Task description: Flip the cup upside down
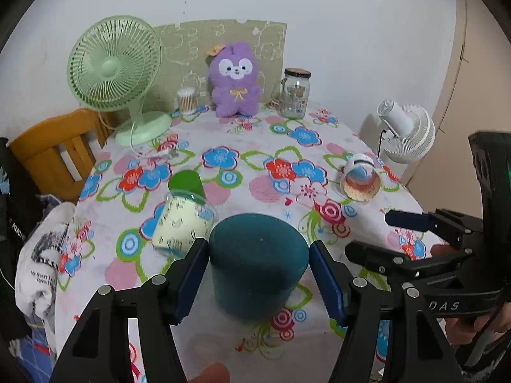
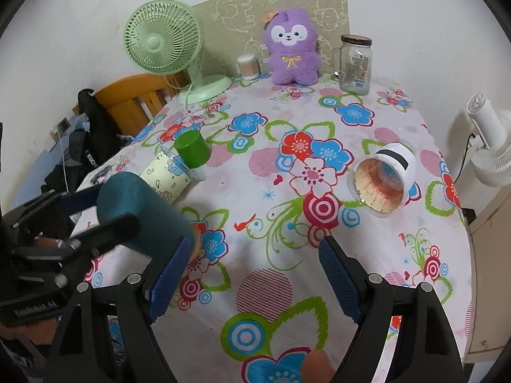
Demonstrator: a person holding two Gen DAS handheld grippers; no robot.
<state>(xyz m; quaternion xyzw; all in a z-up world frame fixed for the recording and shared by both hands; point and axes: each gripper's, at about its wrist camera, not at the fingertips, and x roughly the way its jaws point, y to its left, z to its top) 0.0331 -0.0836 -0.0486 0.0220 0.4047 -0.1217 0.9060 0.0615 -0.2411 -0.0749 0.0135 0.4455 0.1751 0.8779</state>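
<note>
Teal cup (image 1: 258, 268) held between the left hand-held gripper (image 1: 258, 279) fingers.
It was bottom-up near the tabletop's (image 2: 367, 255) front left edge; the right hand-held gripper (image 2: 255, 276) was wide open, empty.

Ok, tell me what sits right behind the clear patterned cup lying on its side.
A green cup stands bottom-up just behind the clear patterned cup, at its rim. Its lower edge there is hidden.

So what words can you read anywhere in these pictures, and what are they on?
"DAS": end of a word on the right gripper's body.
"My Heart": on the white cloth hanging at the table's left; the rest is cut off.
"KUCH": on the black bag by the chair; the rest is hidden.
Jar label: too small to read.
Left gripper's body: lettering too blurred.
</note>
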